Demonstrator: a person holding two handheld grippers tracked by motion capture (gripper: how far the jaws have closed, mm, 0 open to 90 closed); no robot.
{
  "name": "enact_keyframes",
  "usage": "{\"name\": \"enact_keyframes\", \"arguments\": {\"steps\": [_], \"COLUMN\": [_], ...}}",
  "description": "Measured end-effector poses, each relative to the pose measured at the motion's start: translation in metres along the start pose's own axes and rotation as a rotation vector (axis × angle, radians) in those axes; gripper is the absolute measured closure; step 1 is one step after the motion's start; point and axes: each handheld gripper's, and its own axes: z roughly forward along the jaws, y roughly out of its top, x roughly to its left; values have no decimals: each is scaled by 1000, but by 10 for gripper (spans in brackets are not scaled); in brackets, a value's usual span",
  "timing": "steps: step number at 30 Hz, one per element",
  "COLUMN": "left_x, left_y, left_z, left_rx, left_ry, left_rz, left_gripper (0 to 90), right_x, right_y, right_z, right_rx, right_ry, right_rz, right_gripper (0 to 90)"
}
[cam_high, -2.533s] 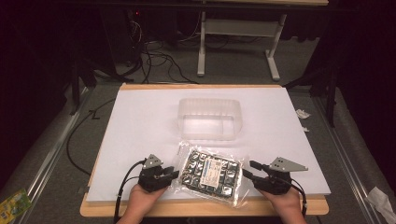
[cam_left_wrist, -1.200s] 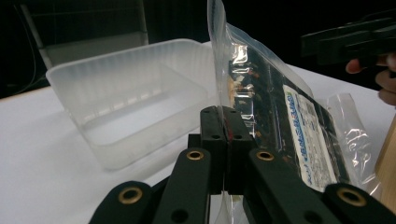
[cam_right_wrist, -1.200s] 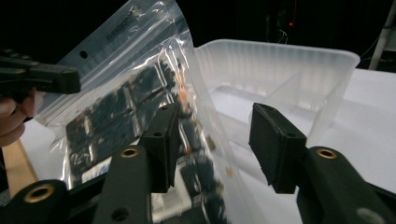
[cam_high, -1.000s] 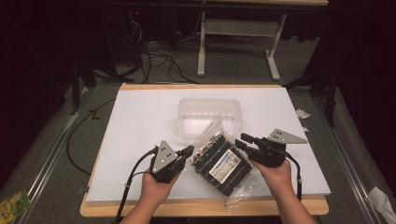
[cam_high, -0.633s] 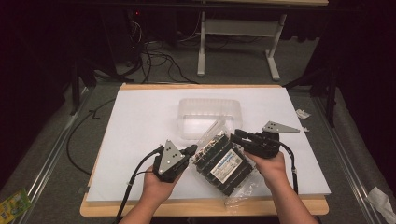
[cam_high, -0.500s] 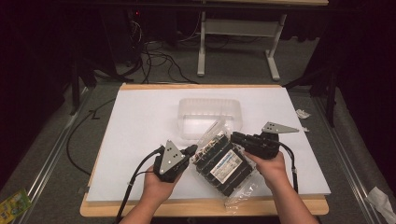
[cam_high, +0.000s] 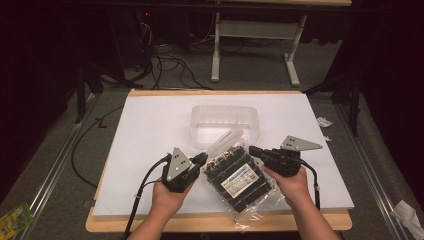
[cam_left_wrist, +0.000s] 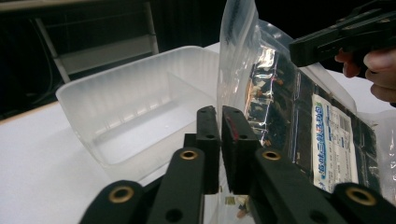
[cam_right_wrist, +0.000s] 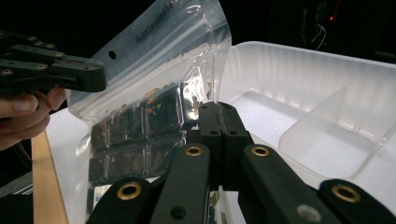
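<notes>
**Inspector A:** Item under handling: a clear plastic bag (cam_high: 239, 176) holding dark square packs and a white label. It sits at lower centre of the high view, tilted up off the white worktop (cam_high: 150, 125), its open mouth toward the clear container (cam_high: 225, 122) just above it in the frame.

**Inspector B:** Grip status?

**Inspector A:** The left gripper (cam_high: 200, 160), at the bag's left edge, has its jaws nearly together. The left gripper view shows the bag's film (cam_left_wrist: 238, 60) rising from between them, so it pinches the film; the jaws have just eased apart slightly. The right gripper (cam_high: 254, 150), at the bag's upper right edge, has just been closing. In the right gripper view its jaws meet on the film (cam_right_wrist: 187, 42) at the bag's mouth.

**Inspector B:** Surroundings?

**Inspector A:** The container is translucent, with an inner divider visible at right of the right gripper view (cam_right_wrist: 327, 121). Both hands enter from the bottom edge of the high view. Cables lie on the floor beyond the worktop, upper centre.
</notes>
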Motion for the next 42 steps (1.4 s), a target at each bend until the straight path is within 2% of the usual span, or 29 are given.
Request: {"name": "enact_keyframes", "arguments": {"steps": [4,5,7,8,11,12,14,17,20,21,22,23,24,27,29,32,33,34,35,36,37,39,41,42], "left_x": [5,7,8,9,12,12,9,4,-3,-6,-6,-10,-10,-15,-19,-21,-21,-21,-20,-20,-21,-21,-18,-18], "left_y": [-4,-6,-7,-9,-16,-16,-21,-28,-38,-45,-45,-51,-51,-58,-63,-66,-69,-69,-70,-70,-70,-69,-66,-66], "left_z": [0,-1,-1,-3,-12,-12,-21,-30,-35,-35,-35,-32,-32,-24,-12,-3,5,5,9,9,12,14,13,13], "left_rx": [8,5,1,-3,-37,-37,-58,-63,-23,8,8,44,44,87,123,148,171,171,169,169,163,156,147,147], "left_ry": [14,22,27,36,57,57,83,108,121,118,118,100,100,70,37,18,-3,-3,-29,-29,-47,-42,-47,-47], "left_rz": [-13,-33,-43,-53,-116,-116,-131,-154,-185,-213,-213,-223,-223,-249,-276,-296,-312,-312,-329,-329,-329,-325,-350,-350], "left_gripper": [760,716,669,669,537,519,483,446,444,447,447,452,457,483,514,559,580,600,637,664,720,748,807,824], "right_x": [3,4,4,4,4,4,4,4,5,5,5,5,5,6,6,6,5,5,5,5,5,5,4,4], "right_y": [-2,-2,-3,-3,-3,-3,-4,-4,-4,-4,-4,-4,-4,-3,-3,-3,-3,-3,-3,-3,-3,-3,-4,-4], "right_z": [-2,-2,-2,-2,-2,-2,-2,-2,-3,-3,-3,-3,-3,-4,-5,-5,-5,-5,-5,-5,-5,-5,-6,-6], "right_rx": [-10,-13,-14,-14,-12,-12,-13,-18,-19,-19,-19,-21,-21,-28,-28,-28,-30,-30,-28,-28,-28,-27,-36,-36], "right_ry": [-24,-28,-30,-30,-43,-43,-45,-45,-45,-47,-47,-47,-47,-48,-51,-55,-50,-50,-56,-56,-56,-56,-61,-61], "right_rz": [-24,-24,-25,-25,-27,-27,-26,-23,-25,-26,-26,-24,-24,-25,-25,-23,-23,-23,-24,-24,-22,-20,-7,-7], "right_gripper": [900,900,900,900,900,900,900,900,900,900,900,900,900,900,900,900,900,900,900,900,900,900,900,900]}}
